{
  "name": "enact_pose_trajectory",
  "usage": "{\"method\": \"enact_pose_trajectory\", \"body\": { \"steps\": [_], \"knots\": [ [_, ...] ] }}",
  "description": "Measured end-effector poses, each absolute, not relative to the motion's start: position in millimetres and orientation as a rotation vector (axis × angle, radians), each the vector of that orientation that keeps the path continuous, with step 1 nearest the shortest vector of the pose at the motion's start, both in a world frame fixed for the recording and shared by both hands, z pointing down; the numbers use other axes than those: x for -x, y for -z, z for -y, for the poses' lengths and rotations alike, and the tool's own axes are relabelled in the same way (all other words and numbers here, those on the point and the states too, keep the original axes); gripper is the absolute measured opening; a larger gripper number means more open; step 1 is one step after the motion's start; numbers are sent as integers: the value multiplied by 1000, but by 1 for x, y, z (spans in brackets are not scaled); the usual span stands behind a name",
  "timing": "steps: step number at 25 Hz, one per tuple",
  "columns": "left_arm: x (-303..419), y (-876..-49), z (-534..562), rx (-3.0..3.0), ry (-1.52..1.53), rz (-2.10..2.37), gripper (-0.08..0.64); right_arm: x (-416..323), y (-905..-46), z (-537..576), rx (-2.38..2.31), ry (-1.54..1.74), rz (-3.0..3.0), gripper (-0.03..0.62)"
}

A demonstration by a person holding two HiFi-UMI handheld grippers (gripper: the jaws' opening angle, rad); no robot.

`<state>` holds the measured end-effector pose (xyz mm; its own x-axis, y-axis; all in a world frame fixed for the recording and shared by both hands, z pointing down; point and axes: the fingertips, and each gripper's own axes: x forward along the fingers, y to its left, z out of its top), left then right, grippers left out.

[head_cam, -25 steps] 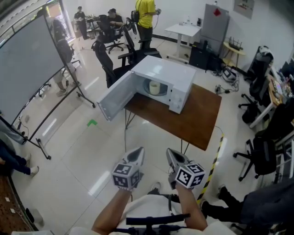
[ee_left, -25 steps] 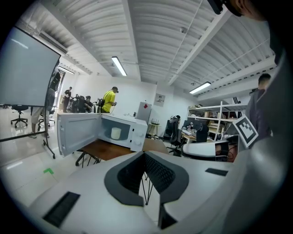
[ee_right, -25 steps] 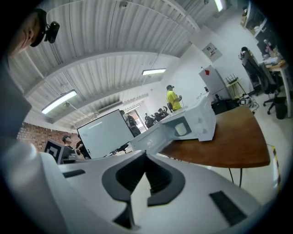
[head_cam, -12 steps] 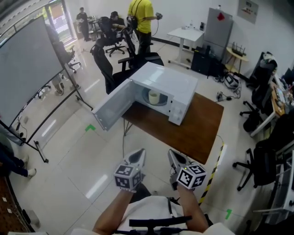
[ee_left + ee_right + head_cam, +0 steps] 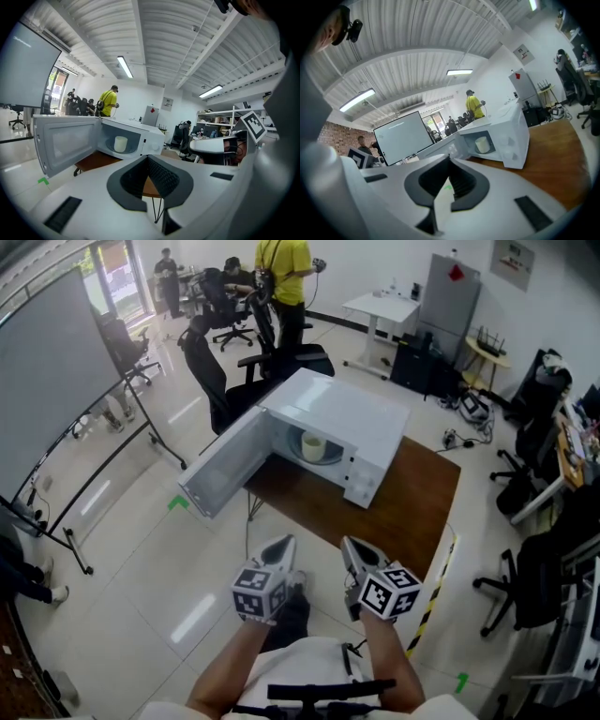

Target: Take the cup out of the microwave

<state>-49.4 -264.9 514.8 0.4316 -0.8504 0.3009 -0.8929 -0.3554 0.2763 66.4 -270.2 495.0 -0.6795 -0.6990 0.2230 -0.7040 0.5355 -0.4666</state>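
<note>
Sitting in the microwave (image 5: 361, 418): plain cream cup (image 5: 312, 445); left tongs (image 5: 283, 544), right tongs (image 5: 348, 546) clenched empty.

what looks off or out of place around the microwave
Nothing stands out. The white box microwave sits on the brown wooden table with its white door swung wide open past the table edge, and the cream cylindrical cup stands upright inside. No spill or damage shows.

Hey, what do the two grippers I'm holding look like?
Both are white and taper to a pointed tip: left gripper, right gripper. Each carries a cube with black-and-white square markers. The inner pads are black and ribbed. No cables show. The forearms are unsleeved.
</note>
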Motion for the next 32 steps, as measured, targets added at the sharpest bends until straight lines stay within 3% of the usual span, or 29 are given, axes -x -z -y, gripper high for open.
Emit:
{"method": "enact_pose_trajectory", "body": {
  "steps": [15, 16, 18, 23, 32],
  "knots": [
    [46, -536, 423, -2313, -228, 1439, 6, -46, -483, 386, -1201, -795, 2732, 12],
    [47, -540, 431, -2308, -241, 1426, 22, -43, -480, 393, -1200, -789, 2738, 12],
    [46, -550, 445, -2299, -272, 1395, 141, -39, -478, 405, -1200, -780, 2745, 12],
    [47, -571, 479, -2298, -320, 1402, 274, -33, -483, 424, -1191, -773, 2748, 12],
    [51, -611, 533, -2282, -346, 1451, 417, -31, -490, 447, -1208, -773, 2736, 12]
  ]
}}
